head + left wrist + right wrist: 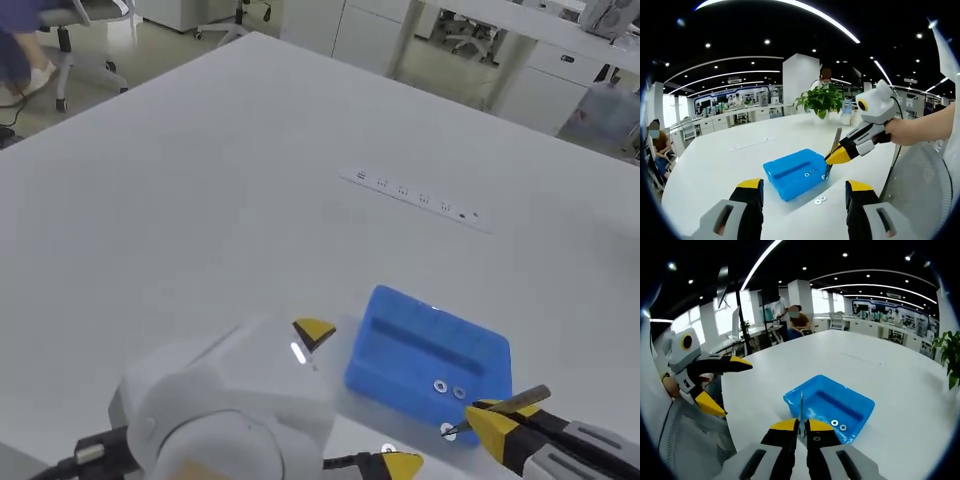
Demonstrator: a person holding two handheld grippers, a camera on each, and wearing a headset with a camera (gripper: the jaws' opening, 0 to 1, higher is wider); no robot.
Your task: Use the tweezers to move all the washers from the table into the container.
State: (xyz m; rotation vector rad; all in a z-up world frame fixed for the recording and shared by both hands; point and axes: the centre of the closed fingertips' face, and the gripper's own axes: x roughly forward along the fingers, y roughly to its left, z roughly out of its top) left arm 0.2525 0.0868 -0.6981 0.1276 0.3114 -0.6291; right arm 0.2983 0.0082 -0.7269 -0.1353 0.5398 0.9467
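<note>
The right tool was clamped narrow on the tweezers. Their long axis was carried straight forward from the jaws, with the tips pointed down at the near edge of the blue container. A washer was seen at the tips. Two washers were seen flat inside the container, and two more on the desk just beside it. The left tool was held wide open near the container.
</note>
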